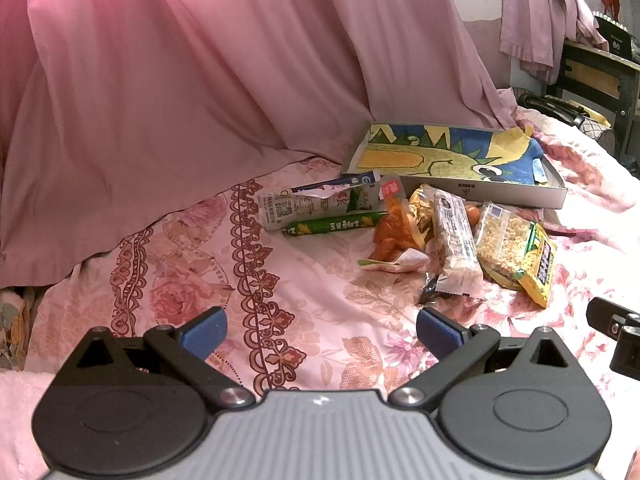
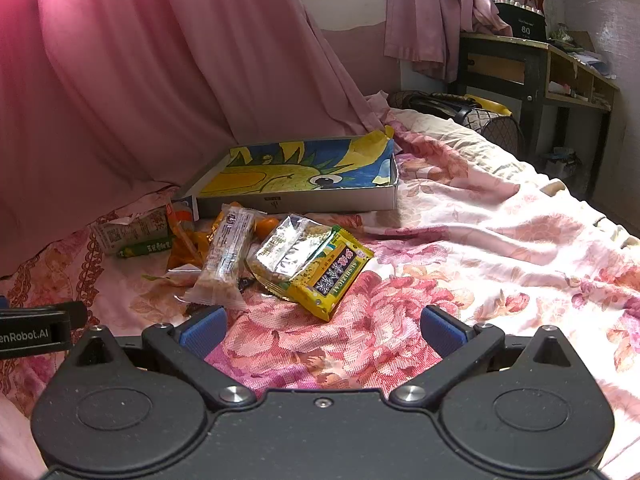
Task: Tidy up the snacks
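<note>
Several snack packs lie in a heap on a floral bedspread (image 1: 304,280). A yellow pack (image 2: 320,268) with clear window lies nearest, right of a long white wrapped bar (image 2: 224,256), an orange pack (image 1: 394,232), a green stick (image 1: 336,225) and a torn white pouch (image 1: 304,204). Behind them sits a shallow grey box (image 2: 296,200) lined with a yellow and blue drawing. My left gripper (image 1: 322,330) hovers open, short of the heap and to its left. My right gripper (image 2: 322,330) is open too, just in front of the yellow pack. Both hold nothing.
A pink curtain (image 1: 180,80) hangs behind the bed on the left. A dark wooden desk (image 2: 528,68) and a patterned bag (image 2: 480,116) stand past the bed's far right end. The other gripper's body (image 2: 32,334) shows at the left edge of the right wrist view.
</note>
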`<state>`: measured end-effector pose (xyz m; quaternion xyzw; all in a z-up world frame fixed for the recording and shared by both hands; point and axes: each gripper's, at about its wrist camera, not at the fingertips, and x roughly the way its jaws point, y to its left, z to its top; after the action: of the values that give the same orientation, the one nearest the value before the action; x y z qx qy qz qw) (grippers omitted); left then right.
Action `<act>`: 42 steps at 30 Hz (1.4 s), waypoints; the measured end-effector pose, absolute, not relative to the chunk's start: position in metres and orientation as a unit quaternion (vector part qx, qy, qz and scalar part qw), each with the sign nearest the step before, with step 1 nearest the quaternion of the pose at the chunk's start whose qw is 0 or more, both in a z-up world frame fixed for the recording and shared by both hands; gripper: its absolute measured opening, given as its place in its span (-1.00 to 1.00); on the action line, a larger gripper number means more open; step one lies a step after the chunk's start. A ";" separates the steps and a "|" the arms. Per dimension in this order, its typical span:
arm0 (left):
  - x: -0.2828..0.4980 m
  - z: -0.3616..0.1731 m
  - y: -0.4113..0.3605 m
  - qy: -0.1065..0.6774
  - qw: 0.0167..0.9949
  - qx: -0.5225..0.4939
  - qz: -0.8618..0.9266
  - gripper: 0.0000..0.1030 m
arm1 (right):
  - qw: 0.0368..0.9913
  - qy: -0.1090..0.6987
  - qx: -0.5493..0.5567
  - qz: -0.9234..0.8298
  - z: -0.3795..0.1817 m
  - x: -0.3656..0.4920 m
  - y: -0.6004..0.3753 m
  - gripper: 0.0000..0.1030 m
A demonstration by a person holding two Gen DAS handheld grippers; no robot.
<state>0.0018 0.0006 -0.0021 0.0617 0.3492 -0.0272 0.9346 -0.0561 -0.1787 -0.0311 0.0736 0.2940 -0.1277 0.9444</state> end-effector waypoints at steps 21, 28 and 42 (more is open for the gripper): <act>0.002 -0.002 0.000 0.349 0.935 0.062 -0.026 0.99 | 0.944 0.295 0.072 -0.127 -0.032 -0.056 -0.179 0.99; 0.002 -0.002 0.000 0.349 0.935 0.063 -0.026 0.99 | 0.944 0.295 0.072 -0.127 -0.032 -0.056 -0.179 0.99; 0.002 -0.005 0.001 0.353 0.933 0.067 -0.025 0.99 | 0.943 0.295 0.071 -0.134 -0.035 -0.057 -0.181 0.99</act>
<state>0.0018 0.0010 -0.0050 0.0666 0.3525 -0.0251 0.9331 -0.0572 -0.1808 -0.0352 0.0713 0.2950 -0.1344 0.9433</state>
